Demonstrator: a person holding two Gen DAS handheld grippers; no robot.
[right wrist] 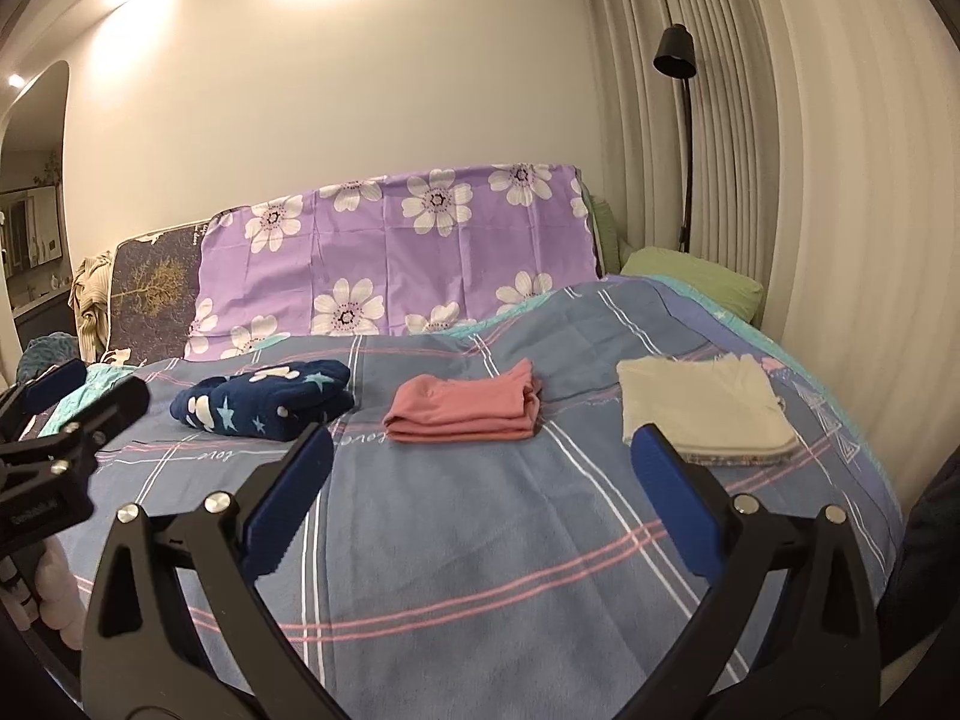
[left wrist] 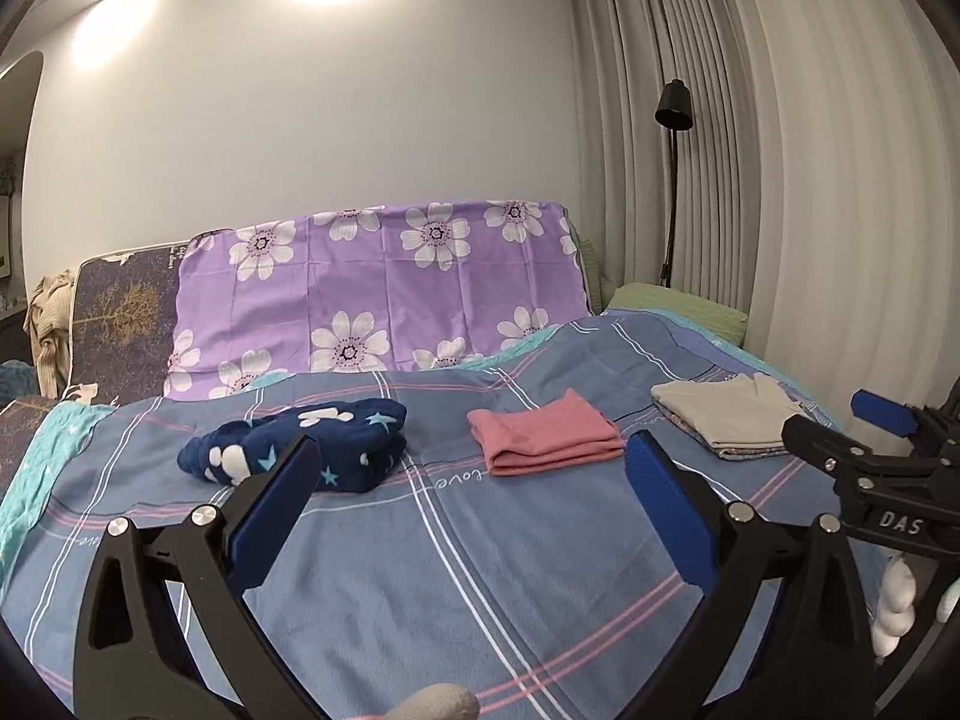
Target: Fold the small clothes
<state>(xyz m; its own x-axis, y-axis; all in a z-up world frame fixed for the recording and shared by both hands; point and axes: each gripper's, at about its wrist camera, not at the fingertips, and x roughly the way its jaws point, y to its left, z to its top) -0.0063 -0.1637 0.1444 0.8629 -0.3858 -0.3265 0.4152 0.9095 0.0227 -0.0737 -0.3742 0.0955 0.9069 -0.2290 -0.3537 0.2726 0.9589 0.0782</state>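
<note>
Left gripper (left wrist: pixel 474 468): blue-padded fingers spread wide, nothing between them, held above the plaid bedspread (left wrist: pixel 456 576). Right gripper (right wrist: pixel 480 468): likewise spread wide and empty over the same cover.

Folded items, in a row across the bed, well apart from one another and from both grippers:
- navy fleece garment (left wrist: pixel 300 444) with white and pale blue shapes, bundled at the left;
- pink garment (left wrist: pixel 543 441), folded flat, in the middle;
- beige garment (left wrist: pixel 726 417), folded, lying on a patterned piece whose edge shows beneath it, at the right.

Background: purple floral cloth (left wrist: pixel 384 294) draped over the upright backing, green pillow (left wrist: pixel 678 306) in the far right corner, black floor lamp (left wrist: pixel 672 180) against the pleated curtain (left wrist: pixel 810 180).

View differences: the left wrist camera catches the right gripper at its right edge, one blue pad and a black body with white lettering; a white-gloved hand (left wrist: pixel 894 612) shows below it. The right wrist camera catches the left gripper at its left edge, and an arched opening (right wrist: pixel 33 192) into another room, barely visible in the other view.
</note>
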